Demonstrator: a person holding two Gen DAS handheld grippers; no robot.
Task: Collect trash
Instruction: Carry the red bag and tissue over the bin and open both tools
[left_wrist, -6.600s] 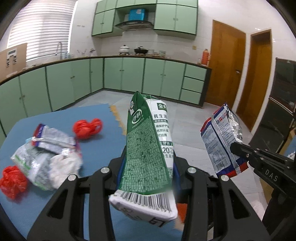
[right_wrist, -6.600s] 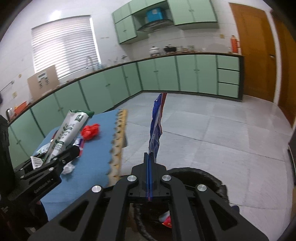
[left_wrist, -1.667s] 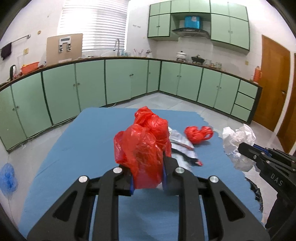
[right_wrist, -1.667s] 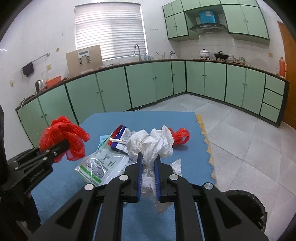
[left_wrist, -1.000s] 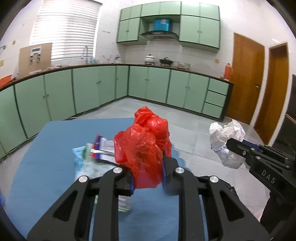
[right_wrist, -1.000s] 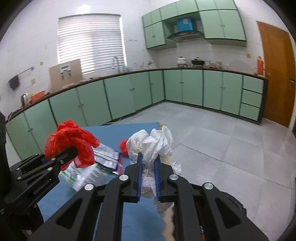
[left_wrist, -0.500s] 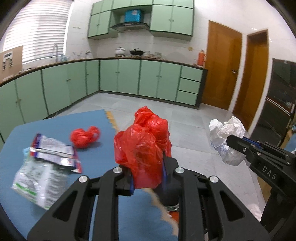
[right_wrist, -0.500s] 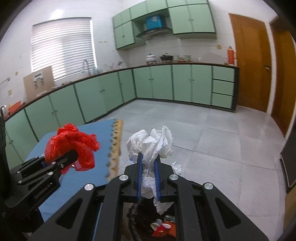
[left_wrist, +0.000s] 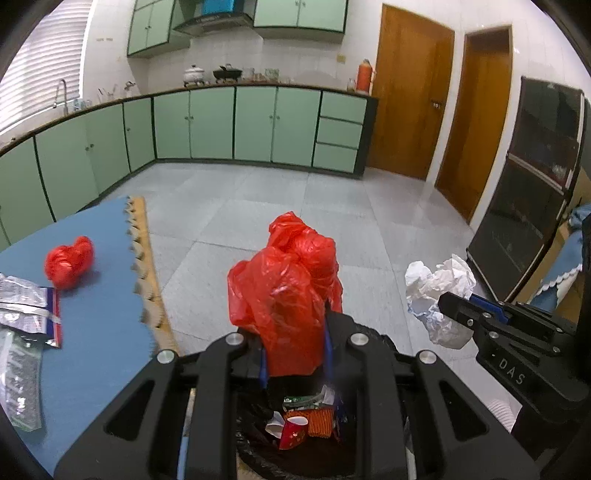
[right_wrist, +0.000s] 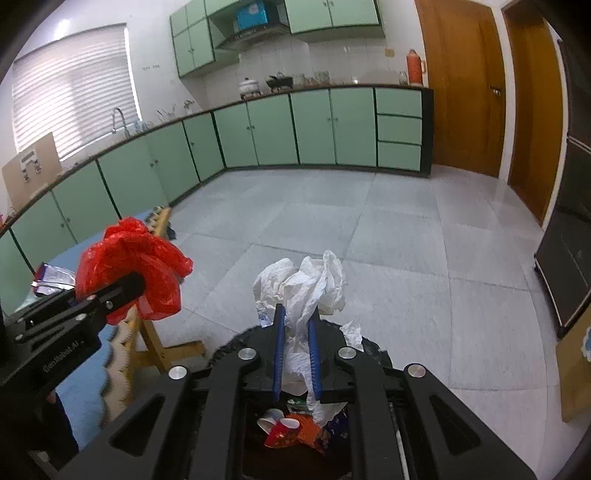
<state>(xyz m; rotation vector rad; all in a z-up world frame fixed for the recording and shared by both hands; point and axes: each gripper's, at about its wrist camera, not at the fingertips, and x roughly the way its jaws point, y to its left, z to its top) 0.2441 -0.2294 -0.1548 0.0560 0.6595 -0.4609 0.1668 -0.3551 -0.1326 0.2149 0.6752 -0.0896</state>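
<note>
Left wrist view puts the bin (left_wrist: 384, 341) right under my two grippers, so I place everything from it. My left gripper (left_wrist: 293, 354) is clamped on one crumpled red bag (left_wrist: 284, 291), which bulges up out of the narrow gap between the blue pads, directly above the bin's mouth. My right gripper (right_wrist: 295, 354) has one wad of white paper (right_wrist: 303, 284) between its pads; its jaws are opening, though the paper sits pinched in the gap and hangs down past the fingers toward the bin (the slack looks slight from here).

Inside the bin I count one red paper cup (right_wrist: 279, 430), one orange wrapper (right_wrist: 308, 430) and one green-and-white scrap (left_wrist: 304, 400); anything deeper is too dark to sort out.

Left of the bin is one table (left_wrist: 96, 332) with a blue cover and scalloped edge, its side nearly against the bin. On it, well away from the bin, lie one more red bag (left_wrist: 68, 262), two silvery wrappers (left_wrist: 27, 310) stacked together, and one clear printed pouch (left_wrist: 18, 387) at the frame's edge.

Beyond the bin, grey floor tiles run to a row of green cabinets (right_wrist: 295, 129) and two wooden doors (left_wrist: 410, 103).
</note>
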